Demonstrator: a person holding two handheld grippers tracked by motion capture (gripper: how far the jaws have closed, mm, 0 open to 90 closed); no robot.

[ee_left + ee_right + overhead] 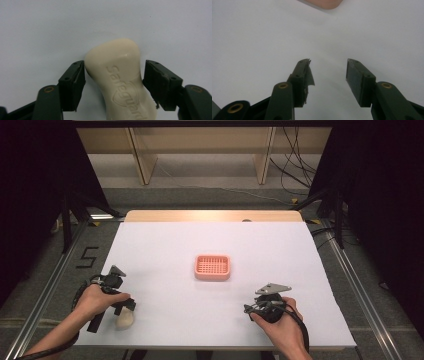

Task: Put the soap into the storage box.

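A cream soap bar (120, 75) with raised lettering lies on the white table near its front left corner, and it is also in the high view (125, 321). My left gripper (115, 72) straddles the bar, one pad against each of its long sides, shut on it while it rests on the table. The left gripper (122, 312) points down under a hand. My right gripper (328, 71) stands open over bare white table with nothing between its fingers; it is at the front right (250, 309).
A pink slotted soap dish (212, 267) sits in the middle of the table (280, 250), and its edge is at the top of the right gripper view (324, 3). Wooden shelf legs and cables stand beyond the far edge.
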